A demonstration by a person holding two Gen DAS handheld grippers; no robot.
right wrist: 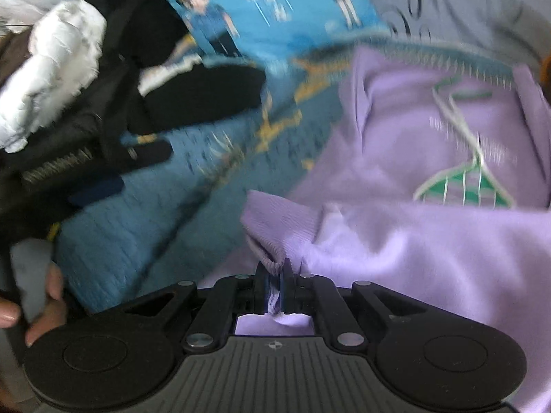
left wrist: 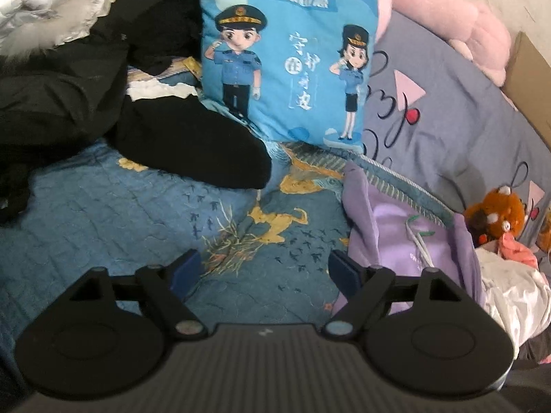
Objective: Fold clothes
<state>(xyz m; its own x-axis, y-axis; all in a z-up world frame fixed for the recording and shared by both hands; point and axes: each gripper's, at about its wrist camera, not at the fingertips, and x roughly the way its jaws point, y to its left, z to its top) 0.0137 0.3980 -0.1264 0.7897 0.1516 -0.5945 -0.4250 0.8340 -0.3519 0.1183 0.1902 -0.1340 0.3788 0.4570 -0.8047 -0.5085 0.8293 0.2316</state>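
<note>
Nearest us, our right gripper has its fingers pressed together on a ribbed cuff of the purple sweatshirt, fabric bunched between the pads. The view is motion-blurred. The sweatshirt spreads from the gripper toward 1 and 2 o'clock; a green-and-white printed emblem with a white drawcord sits at 1 o'clock, and the small white lettering beside it is too blurred to read. At 9 o'clock, a hand grips something grey.

Our left gripper hangs over the blue quilt, fingers spread wide and holding nothing. The sweatshirt lies just beside its right finger, at 2 o'clock. A black garment lies at 11 o'clock. Beyond, at 12 o'clock, a blue cushion stands upright, with two cartoon uniformed figures and white Chinese characters we cannot read with certainty. A plush toy sits at 3 o'clock. Farthest, a white jacket at 10 o'clock.
</note>
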